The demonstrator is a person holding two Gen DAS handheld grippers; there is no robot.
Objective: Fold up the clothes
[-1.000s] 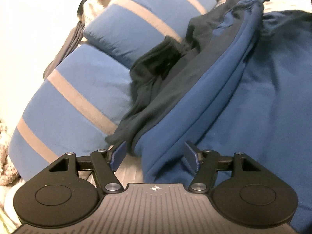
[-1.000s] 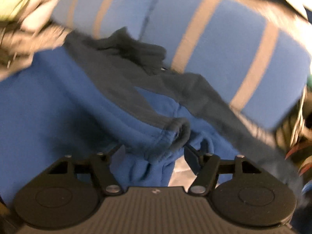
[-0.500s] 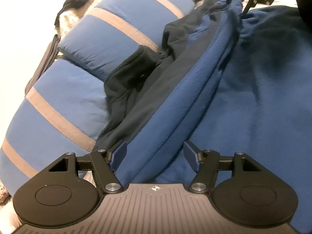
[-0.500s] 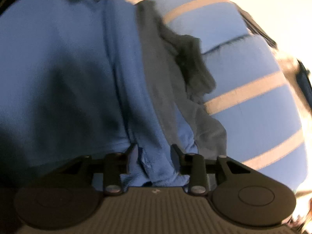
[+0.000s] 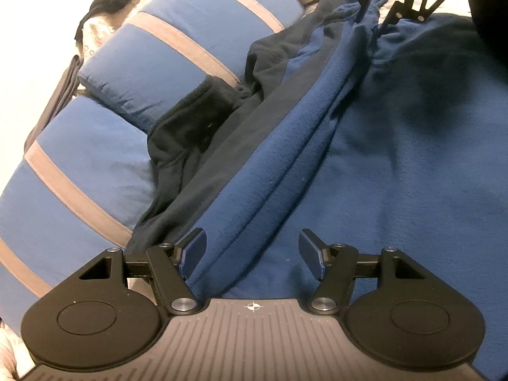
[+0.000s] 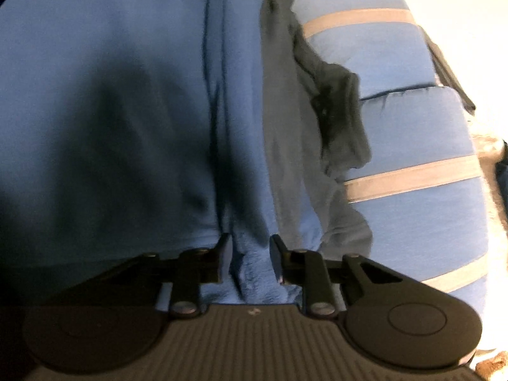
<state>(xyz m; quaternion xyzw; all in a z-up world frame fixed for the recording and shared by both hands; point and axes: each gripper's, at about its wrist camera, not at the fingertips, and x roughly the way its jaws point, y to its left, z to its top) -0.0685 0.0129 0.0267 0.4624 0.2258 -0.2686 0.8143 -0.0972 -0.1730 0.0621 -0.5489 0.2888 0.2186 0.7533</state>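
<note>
My left gripper (image 5: 252,250) has its jaws apart over a folded ridge of the blue fleece garment (image 5: 397,158), not pressing it. My right gripper (image 6: 249,262) is closing its jaws around a bunched edge of the same fleece. The garment lies beside the striped blue pillows (image 5: 95,158).

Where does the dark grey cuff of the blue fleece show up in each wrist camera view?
Left wrist view: the dark grey cuff lies left of centre, against the striped pillows.
Right wrist view: the cuff lies right of centre, again against the pillows.
Shared landmark: the long ridge of the blue fleece, running beside the cuff in both.
</note>
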